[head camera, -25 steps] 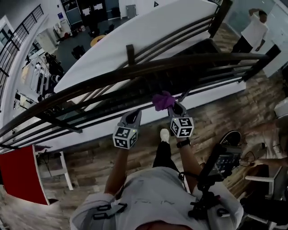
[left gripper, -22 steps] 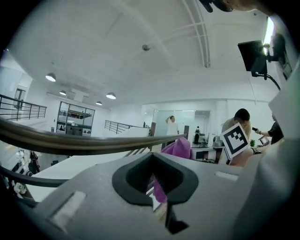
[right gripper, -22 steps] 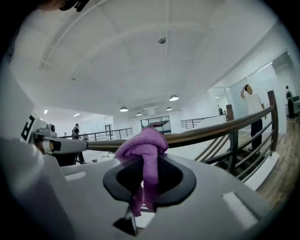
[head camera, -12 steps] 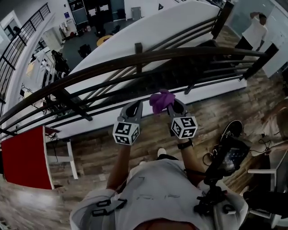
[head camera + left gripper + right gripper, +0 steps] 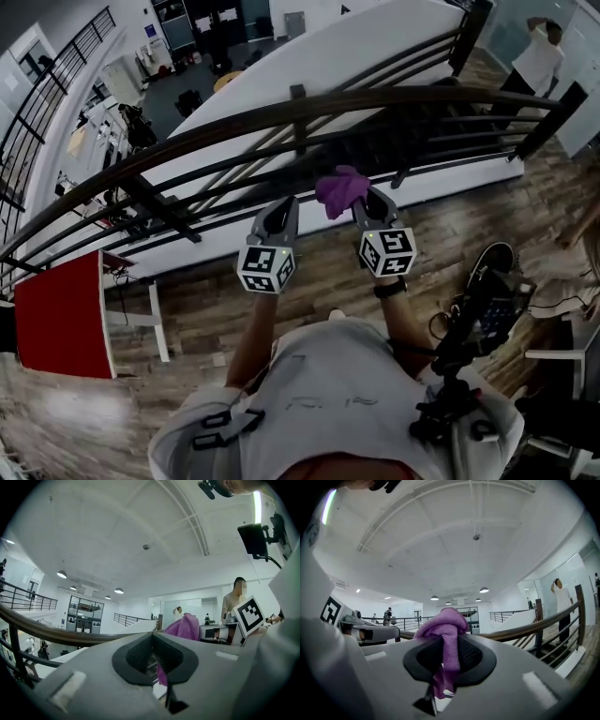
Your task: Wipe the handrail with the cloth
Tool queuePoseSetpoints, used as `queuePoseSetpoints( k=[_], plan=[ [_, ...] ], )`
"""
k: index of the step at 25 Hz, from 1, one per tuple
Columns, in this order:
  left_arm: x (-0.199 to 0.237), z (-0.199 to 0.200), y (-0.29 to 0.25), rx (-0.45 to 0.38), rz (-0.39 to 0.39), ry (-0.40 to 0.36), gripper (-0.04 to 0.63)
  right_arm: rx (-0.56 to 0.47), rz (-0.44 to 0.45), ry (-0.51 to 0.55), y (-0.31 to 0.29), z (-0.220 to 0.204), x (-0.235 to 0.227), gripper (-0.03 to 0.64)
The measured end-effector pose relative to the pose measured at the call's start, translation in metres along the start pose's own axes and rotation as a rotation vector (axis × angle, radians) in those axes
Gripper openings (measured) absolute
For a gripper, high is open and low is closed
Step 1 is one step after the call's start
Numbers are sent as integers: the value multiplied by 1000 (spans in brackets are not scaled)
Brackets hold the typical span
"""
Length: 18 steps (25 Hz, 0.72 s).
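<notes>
Right gripper (image 5: 361,199) clamping its jaws on purple cloth (image 5: 340,187), cloth bunching up near handrail (image 5: 375,98) at its 12 o'clock, left gripper (image 5: 279,214) at 9 o'clock, jaws pressing together

The dark curved wooden handrail (image 5: 394,97) runs out of the head view at its left edge. The lower end of the bunched purple cloth (image 5: 443,625) is buried between the right gripper's (image 5: 445,667) jaws. A purple sliver in the left gripper's (image 5: 161,677) jaw gap is too thin to identify. The white-shirted person (image 5: 542,58) is cut off by the top edge. The beige-topped person (image 5: 234,603) has a blurred face.
</notes>
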<state>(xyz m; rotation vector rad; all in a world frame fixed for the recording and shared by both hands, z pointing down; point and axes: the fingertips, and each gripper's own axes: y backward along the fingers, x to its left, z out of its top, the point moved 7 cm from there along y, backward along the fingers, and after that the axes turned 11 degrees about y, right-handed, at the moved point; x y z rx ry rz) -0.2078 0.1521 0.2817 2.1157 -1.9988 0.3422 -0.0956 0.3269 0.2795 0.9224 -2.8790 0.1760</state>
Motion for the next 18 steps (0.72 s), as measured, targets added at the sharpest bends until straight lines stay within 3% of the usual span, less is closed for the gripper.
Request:
queuePoseSetpoints(
  k=[18],
  plan=[
    [-33, -8, -13, 13, -18, -14, 0, -30, -46, -4, 31, 4, -19, 51]
  ],
)
